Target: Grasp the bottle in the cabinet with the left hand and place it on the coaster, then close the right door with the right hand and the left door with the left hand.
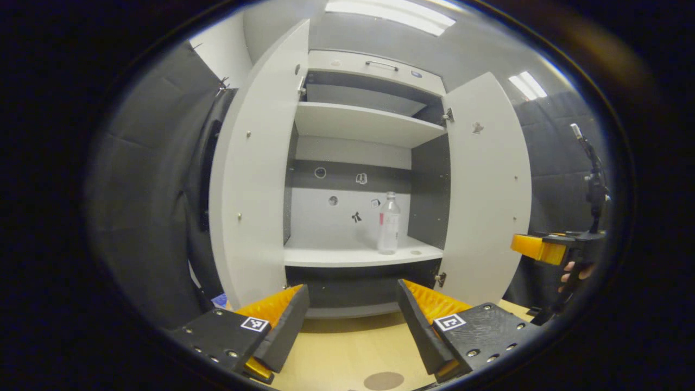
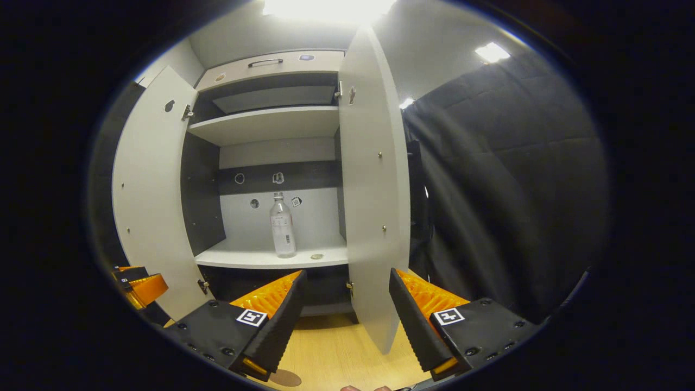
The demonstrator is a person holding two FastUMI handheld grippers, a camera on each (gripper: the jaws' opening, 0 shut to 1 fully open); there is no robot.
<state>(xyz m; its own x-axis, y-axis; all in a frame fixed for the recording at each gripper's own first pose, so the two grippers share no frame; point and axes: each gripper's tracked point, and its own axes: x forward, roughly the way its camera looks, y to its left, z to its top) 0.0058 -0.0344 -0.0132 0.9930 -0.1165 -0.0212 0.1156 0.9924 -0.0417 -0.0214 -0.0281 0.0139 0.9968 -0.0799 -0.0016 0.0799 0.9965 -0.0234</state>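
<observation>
Your left tool (image 1: 352, 317) is spread, holding nothing; the right tool (image 2: 347, 315) likewise. The clear plastic bottle (image 1: 389, 224) stands upright on the grey cabinet's lower shelf (image 1: 326, 254), near the right door (image 1: 486, 190); a careless reach could tip it.

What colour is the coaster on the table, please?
The coaster is brown, clearest in the left gripper view.

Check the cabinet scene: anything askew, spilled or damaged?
Nothing stands out. The bottle stands upright on the cabinet's lower shelf, no spill. Both doors, left and right, hang open and look straight. Left claw and right claw are open, empty.
</observation>
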